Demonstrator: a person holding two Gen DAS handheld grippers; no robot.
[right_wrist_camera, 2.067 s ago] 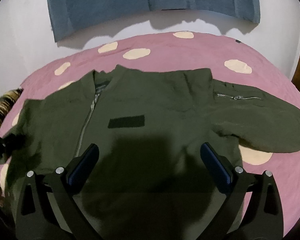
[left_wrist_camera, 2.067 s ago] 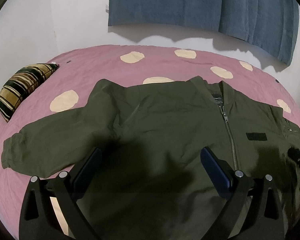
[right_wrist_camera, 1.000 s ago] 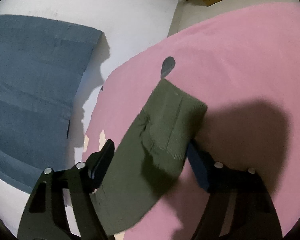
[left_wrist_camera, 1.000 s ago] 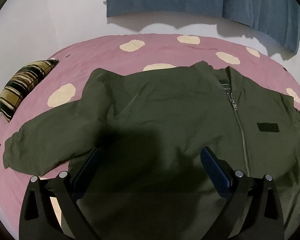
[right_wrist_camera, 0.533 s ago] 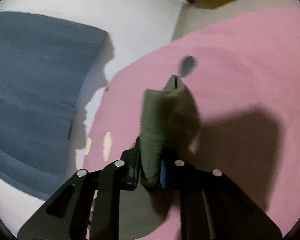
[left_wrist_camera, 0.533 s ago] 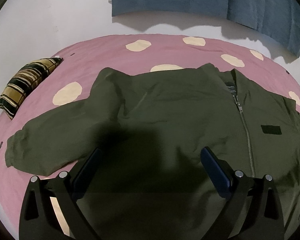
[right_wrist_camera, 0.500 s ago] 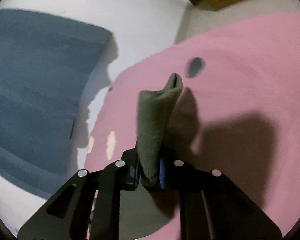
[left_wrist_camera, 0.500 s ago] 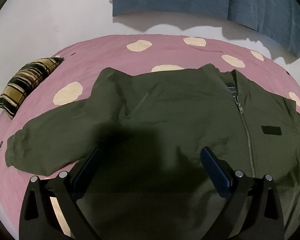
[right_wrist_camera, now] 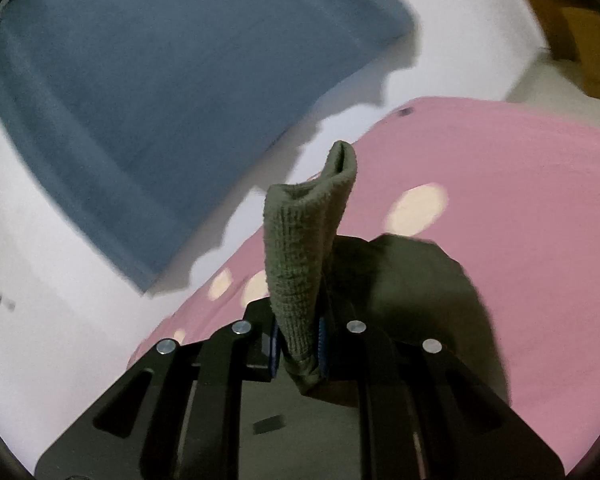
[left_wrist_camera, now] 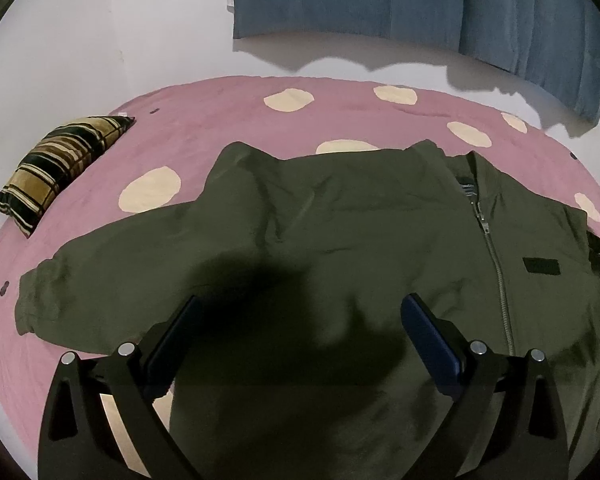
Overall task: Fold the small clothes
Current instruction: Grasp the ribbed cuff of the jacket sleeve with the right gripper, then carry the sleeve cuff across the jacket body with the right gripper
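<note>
The olive jacket lies spread face up on the pink spotted bedsheet, zipper closed, collar toward the wall. One sleeve stretches flat out toward the left edge of the left wrist view, its end near the striped cushion but apart from it. The left gripper hovers over the lower body of the jacket, fingers spread wide with nothing between them, and its shadow falls dark on the fabric below.

Over on the right wrist view, the right gripper has its fingers pressed together on the ribbed cuff of the other sleeve. The cuff stands up out of the pinch, its open end pointing toward the wall, lifted clear of the sheet. Behind it, more dark jacket cloth lies on the pink sheet. A blue cloth hangs on the white wall beyond, a little blurred.
</note>
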